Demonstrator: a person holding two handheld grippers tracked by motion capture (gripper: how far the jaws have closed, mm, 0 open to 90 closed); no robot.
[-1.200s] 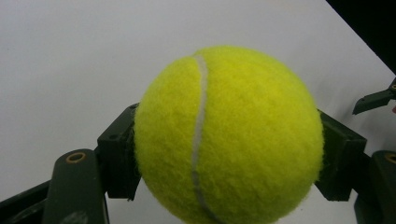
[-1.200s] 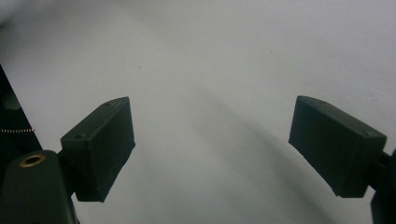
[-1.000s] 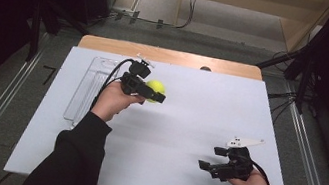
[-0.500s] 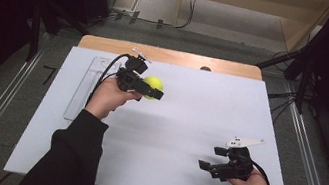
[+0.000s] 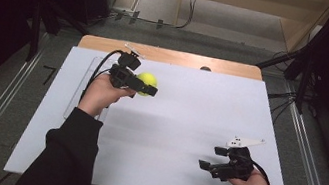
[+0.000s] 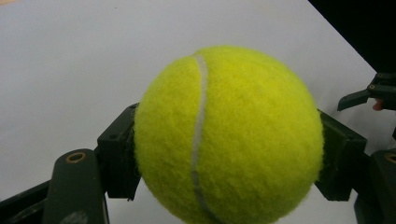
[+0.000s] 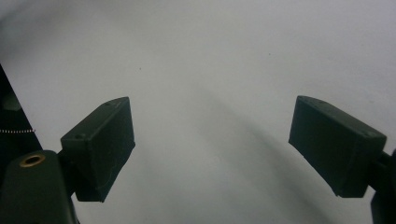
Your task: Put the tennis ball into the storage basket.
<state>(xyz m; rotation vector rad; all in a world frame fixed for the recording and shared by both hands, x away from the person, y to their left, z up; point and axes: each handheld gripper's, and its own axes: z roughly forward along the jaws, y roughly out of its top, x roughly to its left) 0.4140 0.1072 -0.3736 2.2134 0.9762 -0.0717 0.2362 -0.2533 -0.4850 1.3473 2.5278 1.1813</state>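
**Left tongs pinching a tennis ball; right tongs spread and bare**

Left gripper clamped on a yellow-green tennis ball, over the far left part of the white table sheet. Held in the left hand, forearm in a black sleeve coming in from the near edge. Jaws pointing toward the right of the scene, ball sitting at their tips, on the far side of the nearer jaw as seen from above. From the left gripper view: tennis ball squarely between the two black pads, one pad pressed against its left flank, the other against its right flank, white seam running top to bottom across the felt. Ball bulging well beyond the pads above and toward the camera. Height above the sheet hard to judge.

Just left of the gripping hand, a clear shallow tray lying flat on the sheet, partly covered by the arm.

Right gripper at the near right of the sheet, well apart from the ball, gripped by the right hand, jaws aimed leftward. In the right gripper view, right gripper with its jaws spread wide, plain white surface between them, nothing pinched.

Beyond the sheet's far edge, a strip of wooden tabletop.
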